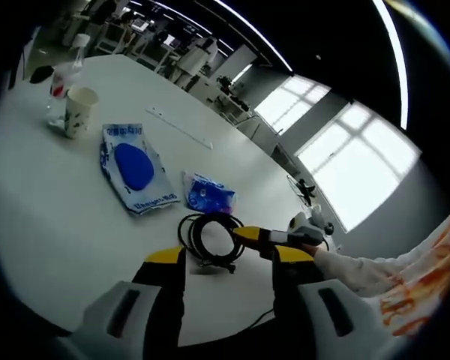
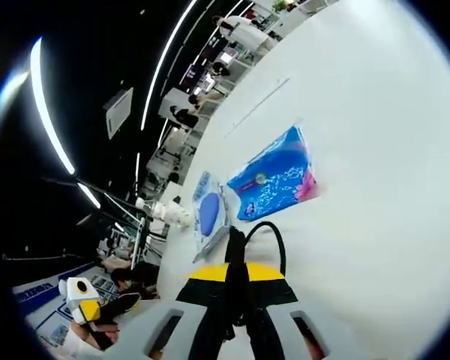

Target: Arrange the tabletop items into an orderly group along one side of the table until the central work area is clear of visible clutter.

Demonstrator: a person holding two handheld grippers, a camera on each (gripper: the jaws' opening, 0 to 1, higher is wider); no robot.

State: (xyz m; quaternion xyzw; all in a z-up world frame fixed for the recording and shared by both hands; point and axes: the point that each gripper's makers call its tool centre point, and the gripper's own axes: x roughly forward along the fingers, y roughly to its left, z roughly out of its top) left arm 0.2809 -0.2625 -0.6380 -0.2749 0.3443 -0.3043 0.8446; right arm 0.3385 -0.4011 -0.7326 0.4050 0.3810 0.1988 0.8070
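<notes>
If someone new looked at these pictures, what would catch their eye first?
Probably the right gripper, shut on a coiled black cable lifted just off the white table. Next, two bright blue packets: the larger packet lies mid-table, the smaller packet beside the cable.

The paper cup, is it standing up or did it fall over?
Standing up. In the left gripper view the paper cup sits on the white table with its open mouth facing up, beside a plastic bottle.

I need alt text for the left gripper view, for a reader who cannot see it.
The right tool grips a coiled black cable on a white table, just beyond the open left tool. Farther off lie two blue packets and a paper cup.
</notes>
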